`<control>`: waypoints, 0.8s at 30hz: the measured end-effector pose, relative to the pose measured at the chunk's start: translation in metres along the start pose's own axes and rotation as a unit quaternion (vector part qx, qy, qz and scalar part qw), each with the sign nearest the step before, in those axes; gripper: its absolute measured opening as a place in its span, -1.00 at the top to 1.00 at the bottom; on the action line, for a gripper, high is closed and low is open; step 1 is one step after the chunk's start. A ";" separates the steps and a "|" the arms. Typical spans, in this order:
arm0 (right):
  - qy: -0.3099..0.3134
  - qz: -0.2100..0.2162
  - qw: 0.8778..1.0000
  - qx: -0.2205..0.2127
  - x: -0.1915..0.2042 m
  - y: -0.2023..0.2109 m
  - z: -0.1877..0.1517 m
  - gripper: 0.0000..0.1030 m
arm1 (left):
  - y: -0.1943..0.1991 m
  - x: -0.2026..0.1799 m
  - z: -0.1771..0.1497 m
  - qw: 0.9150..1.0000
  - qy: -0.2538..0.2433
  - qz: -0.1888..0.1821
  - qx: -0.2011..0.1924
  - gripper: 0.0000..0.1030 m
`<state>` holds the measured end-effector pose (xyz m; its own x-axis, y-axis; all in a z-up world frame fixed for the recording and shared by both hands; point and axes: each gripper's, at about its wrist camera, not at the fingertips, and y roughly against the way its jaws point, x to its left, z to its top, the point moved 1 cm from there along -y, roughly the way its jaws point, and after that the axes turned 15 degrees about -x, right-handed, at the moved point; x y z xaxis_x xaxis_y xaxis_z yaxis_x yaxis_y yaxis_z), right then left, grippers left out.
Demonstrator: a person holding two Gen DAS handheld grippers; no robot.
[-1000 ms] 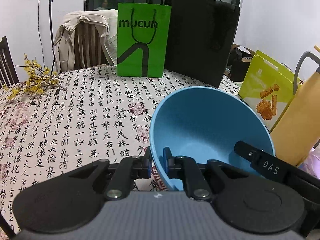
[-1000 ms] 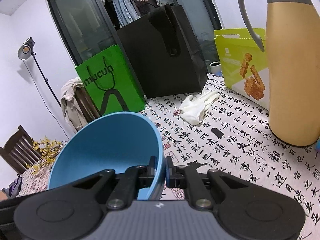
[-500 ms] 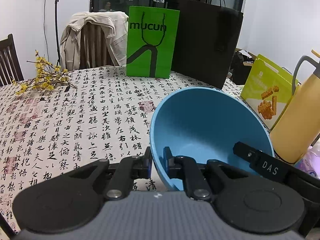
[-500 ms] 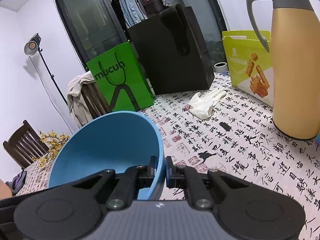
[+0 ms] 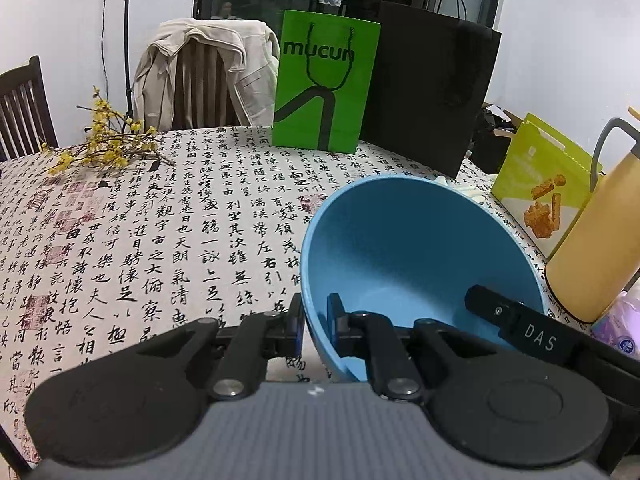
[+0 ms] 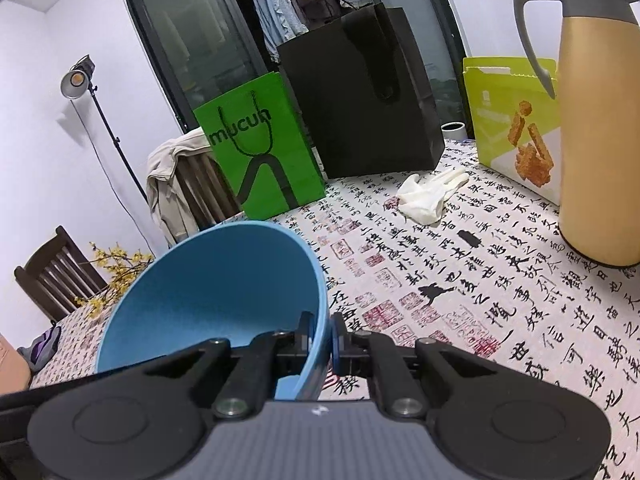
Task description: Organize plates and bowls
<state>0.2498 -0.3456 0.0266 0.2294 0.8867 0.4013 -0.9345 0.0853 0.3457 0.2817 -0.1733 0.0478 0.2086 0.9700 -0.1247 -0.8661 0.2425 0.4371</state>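
A deep, round, light-blue plastic bowl [image 5: 416,248] is held tilted above the table covered with a cream cloth printed in black calligraphy [image 5: 160,240], its opening turned toward both cameras. The bowl's left rim is clamped by the left gripper [image 5: 314,322], with one black finger outside the wall and the other inside. The opposite rim is pinched the same way by the right gripper [image 6: 322,340], whose black body is also seen at the bowl's right edge in the left wrist view. Both grippers are thus clenched on the bowl's wall, one at each side.

Beyond the bowl, at the far edge of the table, a bright green paper bag with black lettering and a rope handle [image 5: 326,84] is seen standing upright, and a taller black paper bag [image 5: 432,92] stands just to its right, touching or nearly touching it. To the right of the bowl a tall mustard-yellow thermos jug with a grey handle [image 6: 596,128] is set on the cloth, with a lime-green snack carton [image 6: 512,120] behind it. A crumpled white glove [image 6: 430,192] lies on the cloth between the black bag and the jug. Far left of the bowl, a sprig of yellow blossoms [image 5: 104,148] is laid on the table, and a wooden chair draped with a beige jacket [image 5: 204,68] stands behind the table.
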 end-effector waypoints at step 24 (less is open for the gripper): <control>0.011 0.037 0.999 0.004 0.022 0.018 -0.013 0.83 | 0.029 0.025 -0.006 0.999 0.019 0.016 -0.020 0.77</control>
<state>0.2341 -0.3187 0.0306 0.1544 0.9000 0.4077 -0.9463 0.0160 0.3230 0.2590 -0.1417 0.0516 0.1638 0.9757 -0.1454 -0.8900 0.2097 0.4048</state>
